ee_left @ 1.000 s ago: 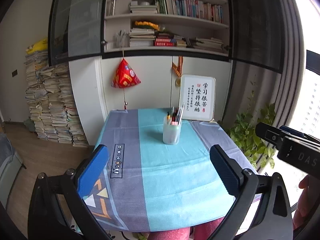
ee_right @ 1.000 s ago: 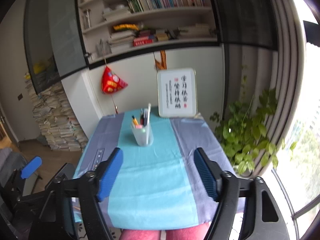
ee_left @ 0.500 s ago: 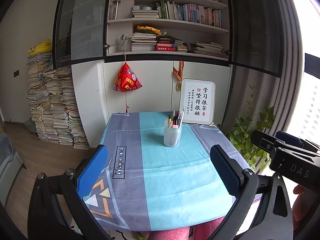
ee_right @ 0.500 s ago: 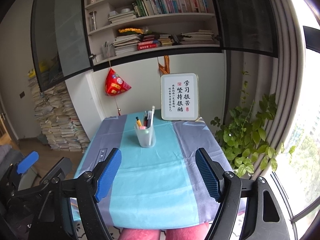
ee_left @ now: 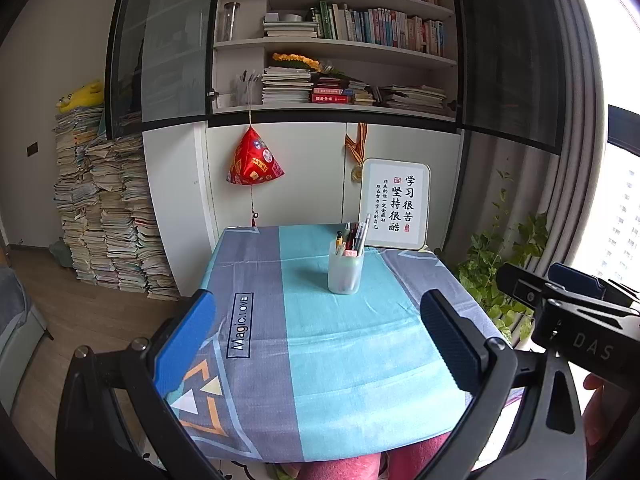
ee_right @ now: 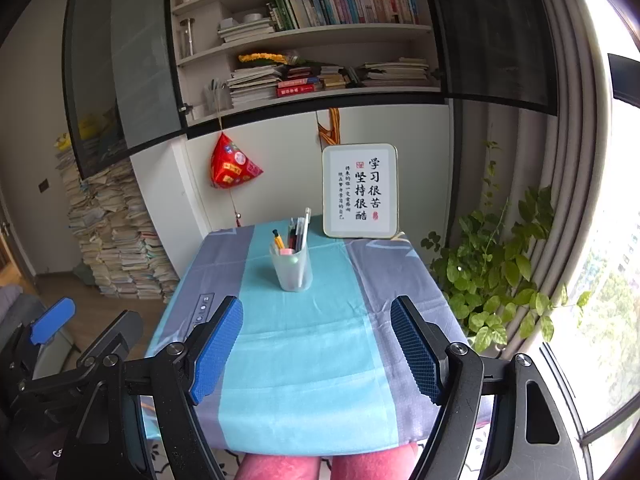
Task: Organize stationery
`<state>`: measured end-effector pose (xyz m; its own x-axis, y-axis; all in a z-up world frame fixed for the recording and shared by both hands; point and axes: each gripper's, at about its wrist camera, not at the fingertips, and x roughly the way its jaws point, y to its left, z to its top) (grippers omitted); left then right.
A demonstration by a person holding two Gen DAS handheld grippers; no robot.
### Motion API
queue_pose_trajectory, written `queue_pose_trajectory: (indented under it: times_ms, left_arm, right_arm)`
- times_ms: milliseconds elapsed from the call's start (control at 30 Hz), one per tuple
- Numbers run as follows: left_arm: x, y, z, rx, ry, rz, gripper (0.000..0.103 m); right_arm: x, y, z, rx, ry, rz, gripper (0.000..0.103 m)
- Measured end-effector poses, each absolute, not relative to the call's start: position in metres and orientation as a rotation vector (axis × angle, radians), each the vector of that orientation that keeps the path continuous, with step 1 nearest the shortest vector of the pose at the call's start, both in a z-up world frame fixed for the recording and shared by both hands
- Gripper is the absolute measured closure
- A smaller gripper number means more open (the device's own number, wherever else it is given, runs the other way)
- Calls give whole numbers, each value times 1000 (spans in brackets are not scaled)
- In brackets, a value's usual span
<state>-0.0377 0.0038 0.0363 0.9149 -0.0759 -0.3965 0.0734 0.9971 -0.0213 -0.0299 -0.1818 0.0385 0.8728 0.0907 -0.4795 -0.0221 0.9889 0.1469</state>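
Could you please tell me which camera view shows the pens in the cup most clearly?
The right wrist view: the pens stand apart there. The left wrist view shows them smaller, overlapping the framed sign.

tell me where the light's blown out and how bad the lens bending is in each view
Left wrist view: the window at the right edge is washed out white, and the cabinet frame bows with the fisheye. Right wrist view: glare is milder, the greenery outside the window still reads, but the curtain curves hard; the pen cup at centre is sharp and barely distorted.
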Motion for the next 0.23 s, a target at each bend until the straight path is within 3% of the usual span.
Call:
queue_pose_trajectory:
  times_ms: [233]
  left_arm:
    - [-38,3,37,-5,408,-79,1]
  right_arm:
    - [-30,-180,38,137,508,56,26]
